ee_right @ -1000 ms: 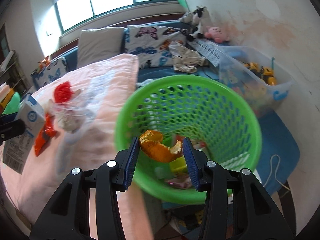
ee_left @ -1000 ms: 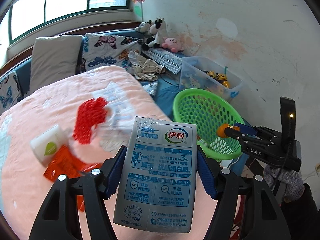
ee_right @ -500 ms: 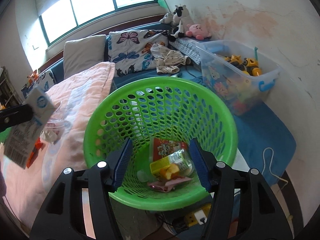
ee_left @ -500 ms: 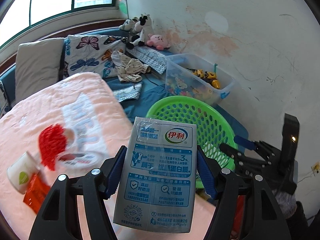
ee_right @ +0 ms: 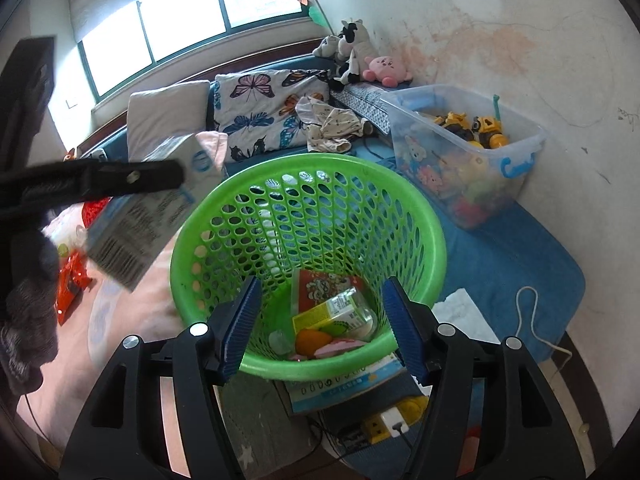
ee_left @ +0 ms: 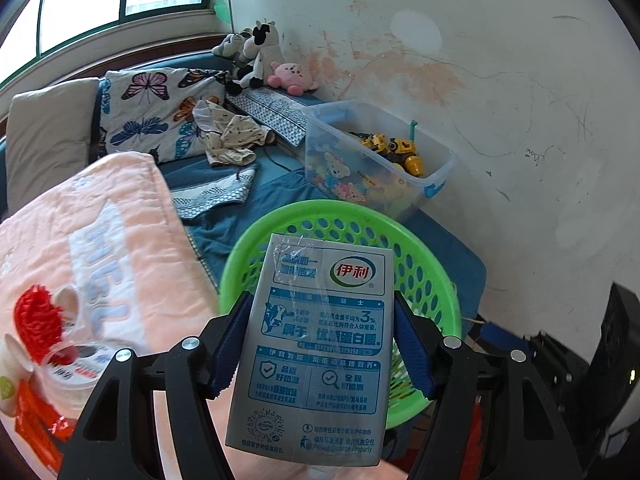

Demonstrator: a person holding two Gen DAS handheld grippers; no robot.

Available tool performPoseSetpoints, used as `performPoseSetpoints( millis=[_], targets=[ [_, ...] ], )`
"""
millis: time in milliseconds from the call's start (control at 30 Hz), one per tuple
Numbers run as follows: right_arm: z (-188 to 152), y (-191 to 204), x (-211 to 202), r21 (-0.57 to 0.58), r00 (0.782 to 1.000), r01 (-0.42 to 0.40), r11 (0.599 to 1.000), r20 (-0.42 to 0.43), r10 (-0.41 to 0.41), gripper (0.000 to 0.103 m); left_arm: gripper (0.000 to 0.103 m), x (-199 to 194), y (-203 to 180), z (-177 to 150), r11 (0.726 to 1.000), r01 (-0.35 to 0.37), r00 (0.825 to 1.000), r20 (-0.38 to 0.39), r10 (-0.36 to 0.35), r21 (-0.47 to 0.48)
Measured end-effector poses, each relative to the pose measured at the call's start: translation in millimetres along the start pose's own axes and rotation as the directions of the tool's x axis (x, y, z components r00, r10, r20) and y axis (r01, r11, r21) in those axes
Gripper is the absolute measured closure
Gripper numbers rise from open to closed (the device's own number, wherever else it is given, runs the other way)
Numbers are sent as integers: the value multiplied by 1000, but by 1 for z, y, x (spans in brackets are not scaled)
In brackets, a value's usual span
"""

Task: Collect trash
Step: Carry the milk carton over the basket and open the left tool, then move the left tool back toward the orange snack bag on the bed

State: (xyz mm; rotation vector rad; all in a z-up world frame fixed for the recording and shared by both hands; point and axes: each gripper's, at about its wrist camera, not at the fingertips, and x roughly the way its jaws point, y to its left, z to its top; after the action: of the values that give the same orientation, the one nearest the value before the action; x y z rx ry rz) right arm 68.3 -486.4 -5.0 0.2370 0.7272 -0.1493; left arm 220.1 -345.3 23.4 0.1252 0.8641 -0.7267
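Grey-blue milk carton (ee_left: 316, 344) sat gripped in the left gripper (ee_left: 320, 344) before the green perforated plastic basket (ee_right: 320, 184); right gripper (ee_right: 320, 320) fingers, just opening, held nothing.

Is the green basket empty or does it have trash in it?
Not empty: the green basket holds a few pieces at the bottom, including a yellow carton, well below the rim.

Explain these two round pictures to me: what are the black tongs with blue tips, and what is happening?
No robot here: a person holds a two-fingered gripper in each hand, each with a wide-angle camera looking along its fingers. One picture is from the left gripper, clamped on a grey milk carton beside the green basket. The other is from the right gripper, whose fingers have just been opening with nothing between them, over the same basket, which already holds an orange peel and wrappers. More trash lies on the pink blanket.
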Motion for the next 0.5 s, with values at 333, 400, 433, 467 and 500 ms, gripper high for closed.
performPoseSetpoints(
  millis=[333,400,433,467,500],
  targets=[
    [-9,9,-6,-17,1000,2,1000,1,-2,39,23,3,-5,2,1000,22,1000,12,-21,-18],
    [-11,12,-8,-22,1000,-5,1000,2,5,39,23,-4,-3,-3,1000,2,1000,12,-2,-12],
    [-11,14,-9,-25,1000,-9,1000,4,9,39,23,-7,0,-6,1000,-8,1000,12,8,-13],
    [-12,17,-10,-28,1000,-14,999,4,14,38,23,-12,3,-10,999,-29,999,12,30,-17],
    [-12,19,-10,-32,1000,-17,999,4,17,37,23,-17,8,-14,999,-44,999,13,44,-19]
  ],
)
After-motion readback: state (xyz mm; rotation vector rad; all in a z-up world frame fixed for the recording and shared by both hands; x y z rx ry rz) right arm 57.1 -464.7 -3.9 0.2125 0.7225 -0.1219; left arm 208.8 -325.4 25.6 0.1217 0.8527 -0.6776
